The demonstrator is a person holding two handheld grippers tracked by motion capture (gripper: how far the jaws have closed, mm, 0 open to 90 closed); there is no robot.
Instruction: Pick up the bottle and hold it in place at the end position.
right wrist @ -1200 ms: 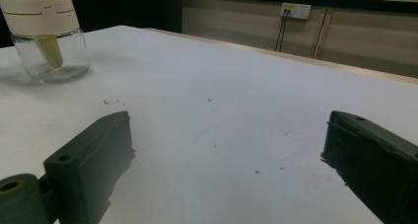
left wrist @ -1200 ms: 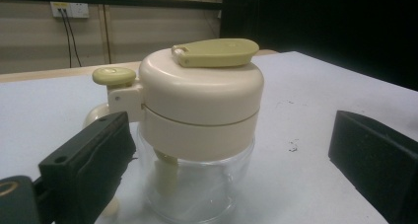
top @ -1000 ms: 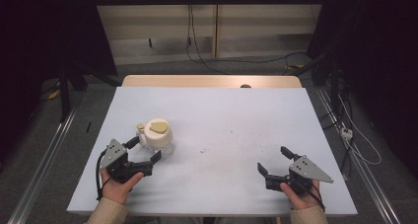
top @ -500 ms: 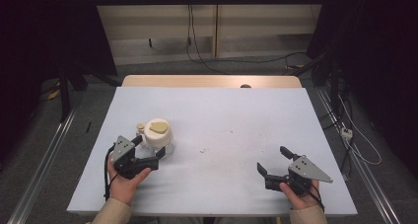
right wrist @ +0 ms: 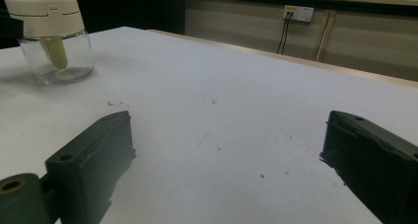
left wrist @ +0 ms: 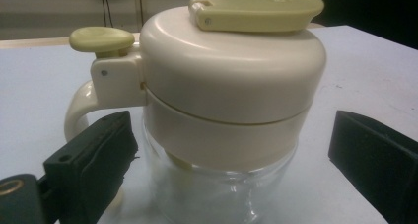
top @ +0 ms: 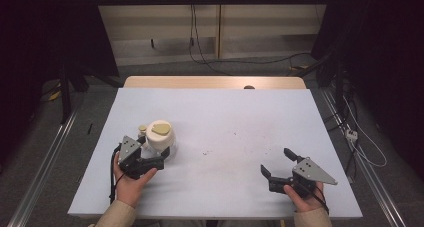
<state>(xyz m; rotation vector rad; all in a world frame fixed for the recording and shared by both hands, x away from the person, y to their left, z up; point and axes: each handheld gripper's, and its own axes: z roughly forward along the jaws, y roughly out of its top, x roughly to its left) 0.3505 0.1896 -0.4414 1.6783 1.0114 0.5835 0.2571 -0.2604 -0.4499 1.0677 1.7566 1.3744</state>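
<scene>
Glass jug (top: 160,137): cream lid, upright near the desk's (top: 225,112) left edge
Left gripper (top: 152,159): fingers (left wrist: 93,160) spread wide on either side of the jug, not pressing it
Right gripper (top: 280,164): fingers (right wrist: 98,150) released, holding nothing, near the right front corner
</scene>
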